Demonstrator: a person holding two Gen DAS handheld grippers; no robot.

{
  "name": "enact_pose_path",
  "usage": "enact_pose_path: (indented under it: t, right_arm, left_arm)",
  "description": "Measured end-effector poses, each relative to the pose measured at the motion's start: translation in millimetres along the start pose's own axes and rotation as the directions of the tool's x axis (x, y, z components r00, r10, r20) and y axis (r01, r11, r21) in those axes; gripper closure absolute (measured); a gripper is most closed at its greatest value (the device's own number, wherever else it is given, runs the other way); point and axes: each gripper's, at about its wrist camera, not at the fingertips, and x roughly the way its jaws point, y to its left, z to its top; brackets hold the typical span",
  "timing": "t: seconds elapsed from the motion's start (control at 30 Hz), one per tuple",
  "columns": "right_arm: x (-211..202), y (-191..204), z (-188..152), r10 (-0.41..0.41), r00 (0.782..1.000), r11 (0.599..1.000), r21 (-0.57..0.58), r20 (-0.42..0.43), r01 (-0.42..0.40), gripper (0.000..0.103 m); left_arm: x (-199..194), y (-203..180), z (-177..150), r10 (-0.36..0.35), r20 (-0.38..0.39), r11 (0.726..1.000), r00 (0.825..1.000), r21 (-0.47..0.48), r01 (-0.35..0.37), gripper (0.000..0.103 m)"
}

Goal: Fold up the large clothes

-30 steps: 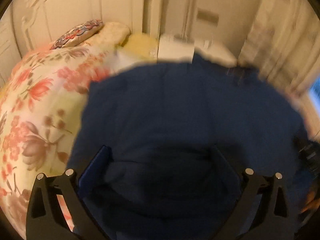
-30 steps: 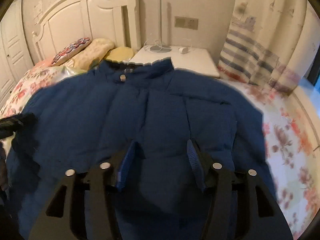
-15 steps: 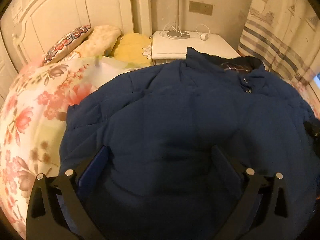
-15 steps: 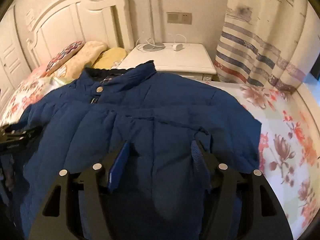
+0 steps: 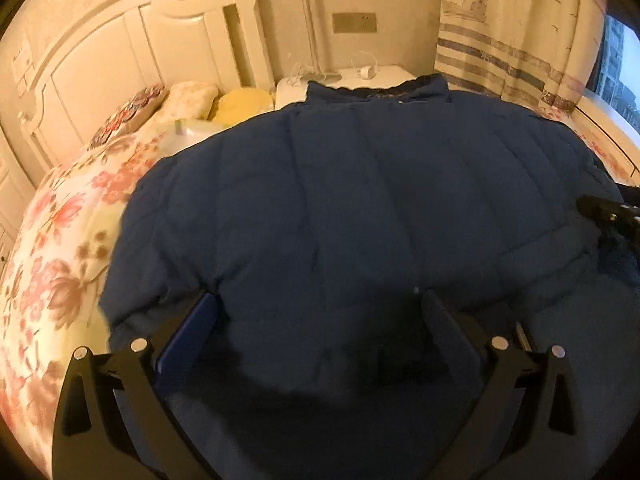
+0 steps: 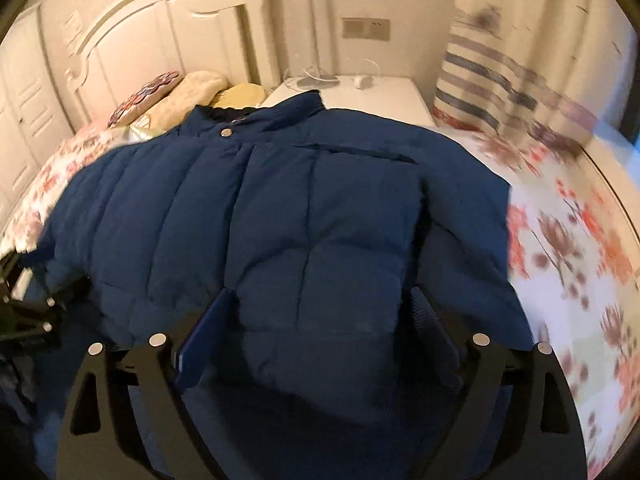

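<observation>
A large navy puffer jacket (image 5: 360,200) lies spread on the floral bed, collar toward the headboard. It also shows in the right wrist view (image 6: 280,208), front up, with a snap at the collar. My left gripper (image 5: 320,312) stands wide apart over the jacket's lower left part, with jacket fabric between its fingers. My right gripper (image 6: 324,312) stands wide apart around a raised padded panel of the jacket's lower right part. The right gripper's tip shows at the right edge of the left wrist view (image 5: 608,212).
The floral bedspread (image 5: 60,248) shows left of the jacket and also to its right (image 6: 568,240). Pillows (image 5: 192,100) lie by the white headboard (image 5: 120,52). A white nightstand (image 6: 384,88) with cables and a striped curtain (image 6: 500,72) stand behind.
Both grippers have pulled back and down along the jacket. It was in the air and blurred a second ago; it now lies spread flatter on the bed, collar farther away.
</observation>
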Motion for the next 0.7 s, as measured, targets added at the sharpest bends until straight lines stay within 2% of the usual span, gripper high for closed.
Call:
enact_pose_path:
  t: [0.07,0.13,0.17,0.23,0.27,0.3,0.33,0.4,0.47,0.57,0.7]
  right_arm:
    - [-30,11,-6,0.007,0.997,0.999,-0.05,0.074,-0.004,0.018]
    - [-43,25,-16,0.039,0.994,0.995,-0.095,0.097,-0.03,0.017]
    - [-42,36,-22,0.059,0.996,0.989,-0.136,0.074,-0.049,0.017]
    - [-25,54,-34,0.054,0.999,0.977,-0.207,-0.002,-0.053,0.017]
    - [-8,62,-42,0.038,0.997,0.971,-0.231,-0.072,-0.053,0.017]
    - [4,64,-48,0.018,0.994,0.97,-0.238,-0.11,-0.044,0.016]
    - [5,63,-50,0.021,0.996,0.973,-0.226,-0.087,-0.041,0.015]
    - [3,60,-49,0.027,0.995,0.98,-0.195,-0.101,-0.047,0.015]
    - [-7,59,-49,0.043,0.995,0.98,-0.188,-0.09,-0.059,0.015]
    - [-23,57,-47,0.05,0.998,0.98,-0.193,-0.036,-0.056,0.015]
    - [-30,54,-51,0.104,0.993,0.982,-0.153,-0.05,-0.11,0.015]
  left_arm:
    - [-19,4,-5,-0.007,0.029,1.0,1.0,-0.023,0.008,0.002]
    - [-40,3,-16,-0.005,0.07,1.0,0.998,-0.018,0.007,0.002]
    - [-42,1,-20,-0.004,0.067,1.0,0.998,-0.013,0.005,0.002]
    - [-35,-10,-35,-0.014,0.009,1.0,1.0,0.022,0.014,0.002]
    - [-25,-16,-44,0.0,-0.031,0.999,1.0,0.046,0.002,0.002]
    - [-18,-20,-49,0.008,-0.049,0.999,0.999,0.053,-0.005,0.002]
    - [-19,-17,-53,0.0,-0.022,1.0,1.0,0.031,0.001,0.002]
    - [-21,-10,-55,-0.024,-0.045,1.0,0.999,0.002,0.025,0.002]
    - [-29,-4,-54,-0.031,-0.035,0.999,0.999,-0.013,0.031,0.002]
    - [-45,0,-46,0.005,0.028,1.0,1.0,0.009,-0.005,0.002]
    - [-44,3,-44,-0.034,0.004,0.999,0.999,-0.041,0.034,0.002]
